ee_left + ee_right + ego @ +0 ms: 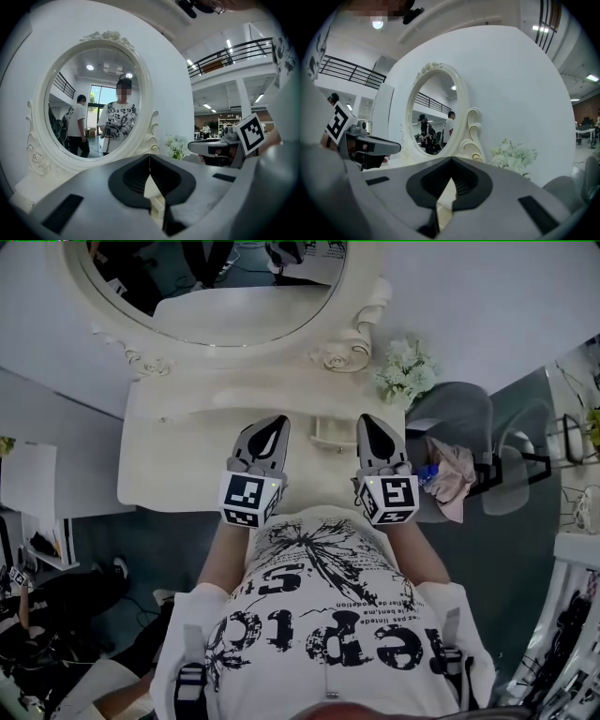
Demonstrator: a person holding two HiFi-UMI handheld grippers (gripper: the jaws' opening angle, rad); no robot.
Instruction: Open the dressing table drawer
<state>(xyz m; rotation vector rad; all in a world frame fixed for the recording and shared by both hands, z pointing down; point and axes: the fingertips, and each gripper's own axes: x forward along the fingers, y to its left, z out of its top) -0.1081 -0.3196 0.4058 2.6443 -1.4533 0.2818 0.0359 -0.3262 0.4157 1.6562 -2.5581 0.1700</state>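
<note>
A white dressing table (178,460) with an oval mirror (216,296) stands in front of me. A small cream handle-like piece (333,435) sits at its front edge, between my two grippers. No drawer front shows from above. My left gripper (273,423) hovers over the table's front, jaws shut with nothing between them; in its own view the tips (150,157) meet. My right gripper (374,422) is beside it at the same height, also shut and holding nothing, with its tips (451,161) touching. Both point level toward the mirror.
White flowers (405,371) stand at the table's right end. A grey chair (469,413) with a crumpled cloth (452,476) is just right of the table. Another person (23,601) is at the lower left. A white wall runs behind the mirror.
</note>
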